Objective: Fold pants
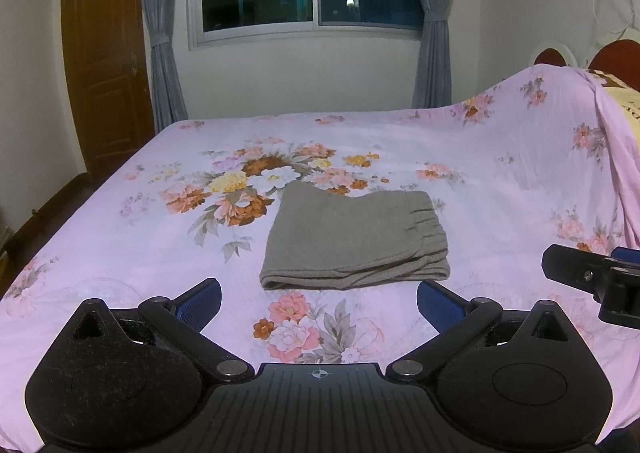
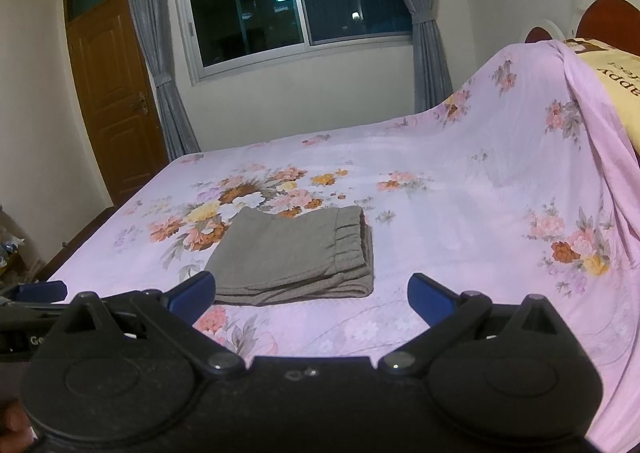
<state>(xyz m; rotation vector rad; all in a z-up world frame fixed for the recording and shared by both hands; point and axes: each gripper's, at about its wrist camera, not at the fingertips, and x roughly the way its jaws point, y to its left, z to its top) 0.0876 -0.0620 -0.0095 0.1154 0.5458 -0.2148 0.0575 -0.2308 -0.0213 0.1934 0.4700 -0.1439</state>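
Since the pants (image 1: 354,241) already lie in a small neat stack on the bed (image 1: 500,189), the folding looks done, or very nearly done. They sit in the middle of the pink flowered sheet, just past the big bunch of printed flowers. The stretchy waist is on the right side and a soft folded edge faces the tongs.

If one more step is wanted, I think it is only a tidy-up. The layers at the near right corner look a little uneven. To fix that well, pinch just the loose top layers, pull them gently level with the ones below, and let go slowly. Do not drag the whole stack, or the sheet under it may bunch up. Pressing the top flat would also help it stay shut.

The left gripper (image 1: 318,299) is held low over the bed, pointing at the near edge of the pants but not touching them. Its blue fingers are spread wide apart with nothing between them.

The right gripper (image 2: 311,293) sits just beside it, pointing a little to the right of the stack. Its fingers are spread wide too, and they hold nothing. Both are near the pants but apart from them.
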